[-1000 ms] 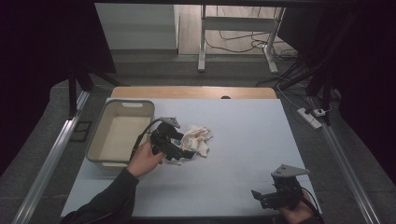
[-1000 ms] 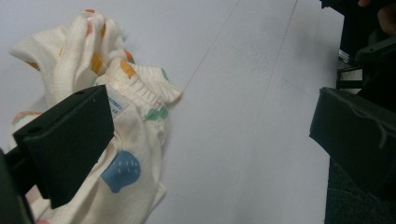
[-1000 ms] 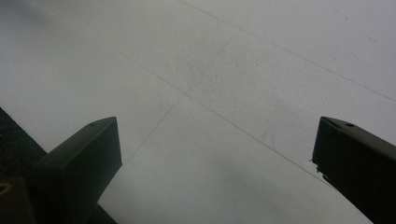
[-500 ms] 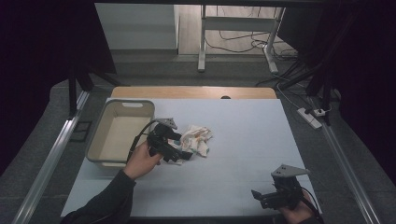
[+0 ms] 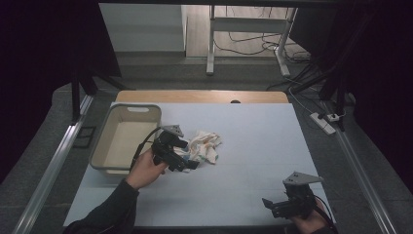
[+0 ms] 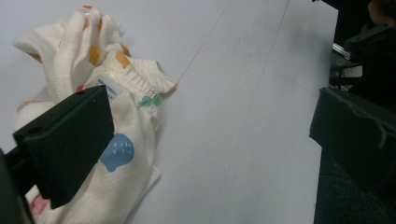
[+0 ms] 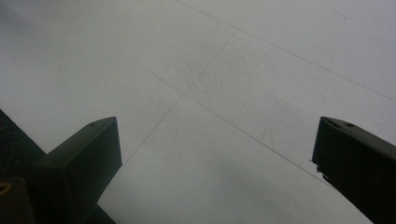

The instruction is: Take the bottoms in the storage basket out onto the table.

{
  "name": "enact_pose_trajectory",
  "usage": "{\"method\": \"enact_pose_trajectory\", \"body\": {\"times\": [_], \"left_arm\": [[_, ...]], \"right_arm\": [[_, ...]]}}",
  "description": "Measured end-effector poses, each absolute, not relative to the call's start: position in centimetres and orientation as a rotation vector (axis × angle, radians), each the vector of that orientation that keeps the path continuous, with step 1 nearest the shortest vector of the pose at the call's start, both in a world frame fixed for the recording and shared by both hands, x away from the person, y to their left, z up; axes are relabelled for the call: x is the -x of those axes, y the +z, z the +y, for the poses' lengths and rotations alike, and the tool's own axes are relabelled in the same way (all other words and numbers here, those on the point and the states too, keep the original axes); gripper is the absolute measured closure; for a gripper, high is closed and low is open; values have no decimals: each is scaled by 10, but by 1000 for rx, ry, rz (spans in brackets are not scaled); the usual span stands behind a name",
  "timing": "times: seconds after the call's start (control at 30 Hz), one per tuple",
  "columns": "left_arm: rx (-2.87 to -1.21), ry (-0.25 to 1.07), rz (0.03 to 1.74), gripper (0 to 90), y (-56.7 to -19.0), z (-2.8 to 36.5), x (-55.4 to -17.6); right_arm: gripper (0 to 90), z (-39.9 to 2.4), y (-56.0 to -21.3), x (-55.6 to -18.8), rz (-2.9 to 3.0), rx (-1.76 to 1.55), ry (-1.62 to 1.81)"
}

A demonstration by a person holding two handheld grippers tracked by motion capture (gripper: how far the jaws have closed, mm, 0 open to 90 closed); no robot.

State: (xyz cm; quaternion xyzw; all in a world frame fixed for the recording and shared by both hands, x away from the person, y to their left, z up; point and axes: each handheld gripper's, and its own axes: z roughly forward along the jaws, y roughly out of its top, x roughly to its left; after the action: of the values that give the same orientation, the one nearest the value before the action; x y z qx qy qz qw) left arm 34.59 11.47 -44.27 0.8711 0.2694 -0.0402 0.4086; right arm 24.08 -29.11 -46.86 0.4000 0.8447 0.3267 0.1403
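— Left of the left gripper (image 5: 187, 158): shallow beige plastic tub (image 5: 104, 144), nothing inside.
— Between its spread jaws?
— Partly. Crumpled white cloth with coloured spots (image 6: 116, 116) lying on the pale blue table (image 5: 253, 146), under one jaw and stretching past it; other jaw well apart over bare table. Nothing clamped yet.
— Step in hand?
— Probably lining up for the pick. Next: lower, close on a fold, lift toward the tub.
— Far right?
— Right gripper (image 5: 272, 207) near the table's front edge, jaws wide, holding nothing, bare table between them.
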Motion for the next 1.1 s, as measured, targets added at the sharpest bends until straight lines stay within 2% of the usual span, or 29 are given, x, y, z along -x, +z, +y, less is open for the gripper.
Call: {"method": "enact_pose_trajectory", "body": {"times": [1.1], "left_arm": [[-2169, -97, 718, 6, -438, 132, -335]], "right_arm": [[12, -290, -469, -241, 2439, -1149, 937]]}}
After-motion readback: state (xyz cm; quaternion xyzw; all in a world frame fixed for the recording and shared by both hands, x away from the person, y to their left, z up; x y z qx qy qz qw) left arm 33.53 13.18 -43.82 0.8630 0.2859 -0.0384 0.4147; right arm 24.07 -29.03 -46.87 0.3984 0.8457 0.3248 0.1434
